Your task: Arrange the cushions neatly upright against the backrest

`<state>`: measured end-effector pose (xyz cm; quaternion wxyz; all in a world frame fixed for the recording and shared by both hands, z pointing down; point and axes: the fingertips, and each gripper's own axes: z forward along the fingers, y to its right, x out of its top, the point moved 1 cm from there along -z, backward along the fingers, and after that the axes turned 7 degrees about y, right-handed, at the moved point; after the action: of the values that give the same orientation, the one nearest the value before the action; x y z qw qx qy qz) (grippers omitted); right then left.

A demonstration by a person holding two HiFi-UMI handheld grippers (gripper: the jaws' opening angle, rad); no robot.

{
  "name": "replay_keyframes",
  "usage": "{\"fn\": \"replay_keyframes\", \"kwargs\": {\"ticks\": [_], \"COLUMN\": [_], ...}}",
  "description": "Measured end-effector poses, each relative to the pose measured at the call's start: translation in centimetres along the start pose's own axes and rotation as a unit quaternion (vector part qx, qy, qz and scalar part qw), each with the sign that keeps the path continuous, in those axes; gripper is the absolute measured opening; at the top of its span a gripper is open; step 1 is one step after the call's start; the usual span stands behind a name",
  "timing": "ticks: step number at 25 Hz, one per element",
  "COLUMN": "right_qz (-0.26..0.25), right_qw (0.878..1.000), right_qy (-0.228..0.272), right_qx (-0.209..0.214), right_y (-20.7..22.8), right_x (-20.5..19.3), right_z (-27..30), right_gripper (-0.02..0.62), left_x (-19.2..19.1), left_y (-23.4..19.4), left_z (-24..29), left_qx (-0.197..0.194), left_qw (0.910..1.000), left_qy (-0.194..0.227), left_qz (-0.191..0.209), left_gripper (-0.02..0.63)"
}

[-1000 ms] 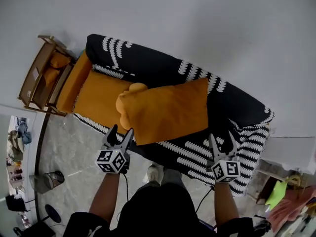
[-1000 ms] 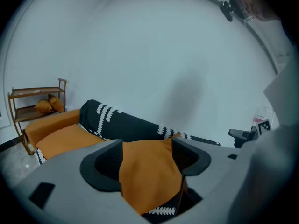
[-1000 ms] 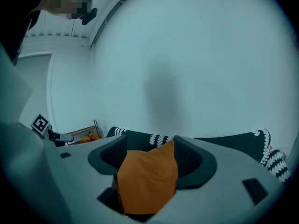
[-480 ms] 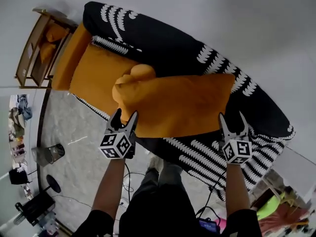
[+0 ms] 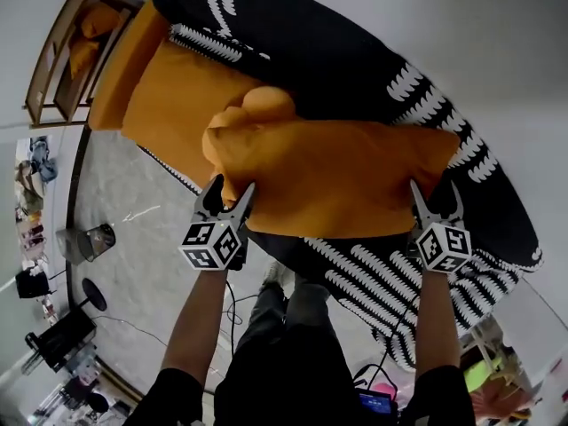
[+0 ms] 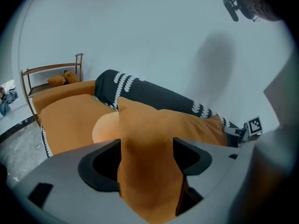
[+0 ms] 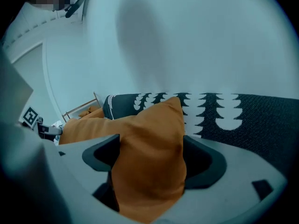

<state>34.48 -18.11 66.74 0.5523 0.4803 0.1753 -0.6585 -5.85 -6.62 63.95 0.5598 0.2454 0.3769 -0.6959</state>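
Note:
A long orange cushion (image 5: 337, 176) lies across the sofa seat in front of the black, white-patterned backrest (image 5: 355, 69). My left gripper (image 5: 229, 192) is shut on its left corner (image 6: 149, 171). My right gripper (image 5: 435, 193) holds the right corner (image 7: 149, 162); its jaws have just been opening, and the corner still fills the gap and touches both sides. A rounded orange cushion (image 5: 266, 105) bulges behind the long one's left end. A flat orange cushion (image 5: 177, 105) lies further left on the seat.
A wooden rack (image 5: 53, 51) holding orange things stands past the sofa's left end. On the grey floor at the left are a metal bin (image 5: 89, 238) and a black stand (image 5: 93, 295). The person's legs are by the sofa's front edge.
Both grippers have gone down and towards the sofa with the long cushion between them. The cushion now sits lower and closer to the backrest, and looks larger in the head view.

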Motion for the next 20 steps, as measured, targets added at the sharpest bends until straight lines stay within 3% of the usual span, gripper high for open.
{"fn": "replay_keyframes", "kwargs": {"ticks": [5, 11, 15, 18, 20], "right_qz": [-0.022, -0.003, 0.002, -0.010, -0.015], "right_qw": [1.000, 1.000, 1.000, 1.000, 0.999], "right_qy": [-0.011, -0.002, -0.003, -0.007, -0.004], "right_qx": [-0.012, -0.022, -0.019, -0.027, -0.036], "right_y": [-0.5, -0.9, -1.2, -2.0, -2.6], "right_x": [-0.9, -1.6, -2.2, -2.4, -2.1], "right_z": [2.3, 3.1, 2.1, 1.7, 1.5], "right_gripper": [0.430, 0.427, 0.318, 0.224, 0.195], "left_x": [-0.5, -0.9, -1.5, -1.8, -1.6], "left_y": [-1.4, -1.8, -0.2, 0.1, 0.0], "left_z": [1.6, 2.9, 2.4, 2.0, 1.7], "left_qx": [0.006, 0.004, -0.011, -0.013, -0.021], "left_qw": [0.9998, 0.9990, 0.9990, 0.9987, 0.9985], "left_qy": [-0.008, -0.028, -0.031, -0.033, -0.033], "left_qz": [-0.016, -0.033, -0.030, -0.037, -0.040], "left_gripper": [0.360, 0.359, 0.240, 0.185, 0.166]}}
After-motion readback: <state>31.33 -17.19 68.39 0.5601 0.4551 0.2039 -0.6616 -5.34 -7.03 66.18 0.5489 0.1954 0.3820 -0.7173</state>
